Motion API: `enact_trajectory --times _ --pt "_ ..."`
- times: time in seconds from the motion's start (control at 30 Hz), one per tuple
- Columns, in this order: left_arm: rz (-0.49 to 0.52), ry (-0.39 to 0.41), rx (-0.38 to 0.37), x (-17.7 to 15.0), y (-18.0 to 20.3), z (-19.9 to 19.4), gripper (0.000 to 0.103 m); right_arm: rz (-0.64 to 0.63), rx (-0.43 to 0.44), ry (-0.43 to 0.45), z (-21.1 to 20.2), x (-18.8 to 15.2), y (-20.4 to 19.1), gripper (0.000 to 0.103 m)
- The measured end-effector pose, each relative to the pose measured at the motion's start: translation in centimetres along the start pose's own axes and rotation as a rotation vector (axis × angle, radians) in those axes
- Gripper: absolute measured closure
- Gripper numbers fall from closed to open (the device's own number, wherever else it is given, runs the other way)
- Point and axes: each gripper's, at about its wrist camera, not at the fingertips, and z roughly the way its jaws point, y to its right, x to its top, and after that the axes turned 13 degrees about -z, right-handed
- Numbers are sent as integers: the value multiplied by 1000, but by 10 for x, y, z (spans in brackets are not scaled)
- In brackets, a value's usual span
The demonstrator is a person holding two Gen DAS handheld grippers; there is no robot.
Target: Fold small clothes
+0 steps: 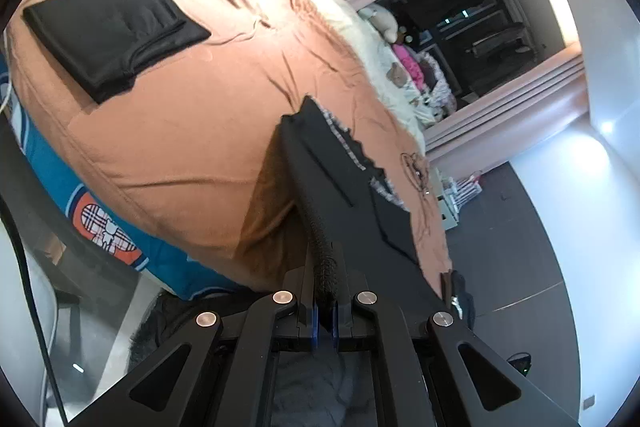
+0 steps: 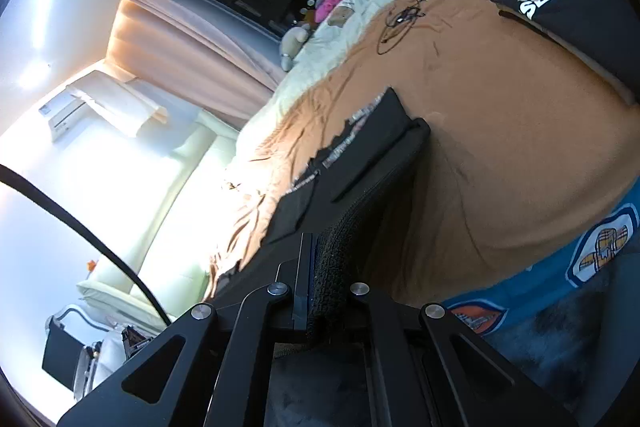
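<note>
Two grippers each clench an edge of one small black ribbed fabric garment [image 1: 325, 259], lifted just above the orange bedsheet [image 1: 192, 115]: the left gripper [image 1: 298, 131] and the right gripper [image 2: 404, 115] both have jaws pinched shut on the cloth. The step looks like carrying or spreading it before a fold; next it needs laying flat on the orange bedsheet. Farther up that sheet lies a folded black garment [image 1: 112, 31]. Near its edge, a dark garment with white lettering [image 2: 560, 7] reads roughly "SLAR".

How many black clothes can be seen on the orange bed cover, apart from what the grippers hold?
2. One folded black garment lies flat on the orange cover; another with white lettering lies near its edge. Others may be hidden.
</note>
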Motion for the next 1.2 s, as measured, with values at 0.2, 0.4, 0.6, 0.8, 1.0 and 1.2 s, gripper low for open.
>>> enact_trajectory --times 0.2,0.4,0.6,0.8,1.0,1.2 --pt "-6 36 -68 -12 7 -39 100 3 23 21 -31 -7 8 103" --pt "23 44 -72 4 23 -33 100 -31 16 27 -18 9 11 103" --pt "33 35 -49 46 48 5 100 -68 -14 10 25 50 12 103" --pt "80 32 -10 96 90 59 100 -87 -51 -21 88 105 18 103" --pt "83 16 50 140 110 124 100 -96 -85 -58 149 148 22 103" --pt "80 -13 106 174 111 187 100 -83 -129 -105 208 174 35 103"
